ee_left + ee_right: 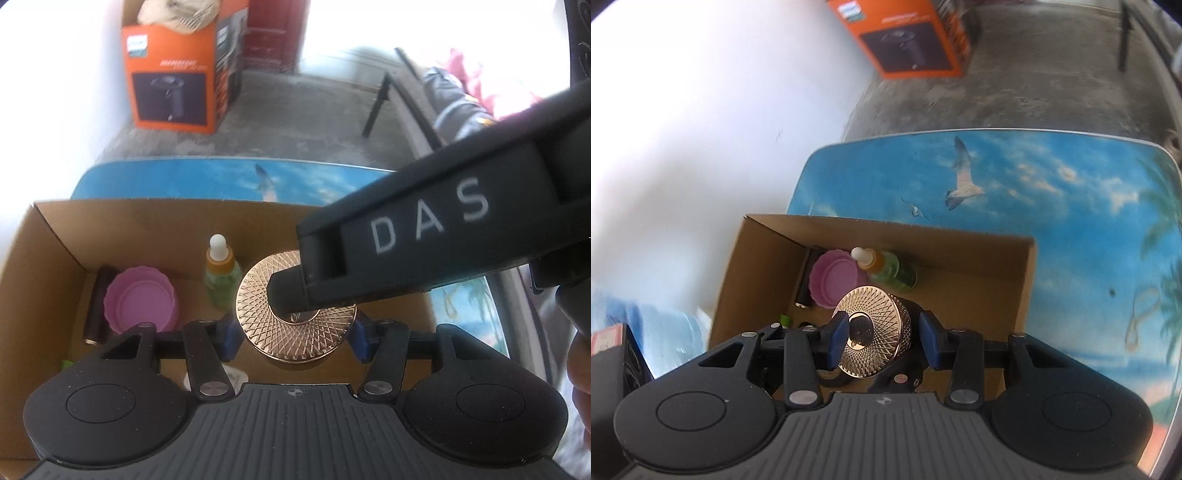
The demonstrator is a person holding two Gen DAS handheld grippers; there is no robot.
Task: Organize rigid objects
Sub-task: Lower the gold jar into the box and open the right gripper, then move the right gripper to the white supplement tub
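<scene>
Over the cardboard box (1015,288) both claws are hanging at once, pretty crowded tbh. The gold lid (295,310), a round thing with a crisscross engraved top, sits up above the box floor between the blue pads of the left claw (293,336); from the left wrist view those pads look like they're right at its sides, but I honestly can't tell if they're pinching it or just close. The right claw (882,332) is part way spread; its left pad (839,334) overlaps the lid's face and the other one sits clear of the lid's rim, so it isn't pinching the lid. Inside the box, toward its far wall, there's a pink scalloped lid (833,278) with a dark tube (805,280) lying along its left side, and a green dropper bottle (886,269) with a white tip just right of the pink one. The box itself sits on the table (1052,192), which has a blue sky and seagull print. Way beyond the box, an orange carton (171,74) stands on the concrete floor (295,118).
</scene>
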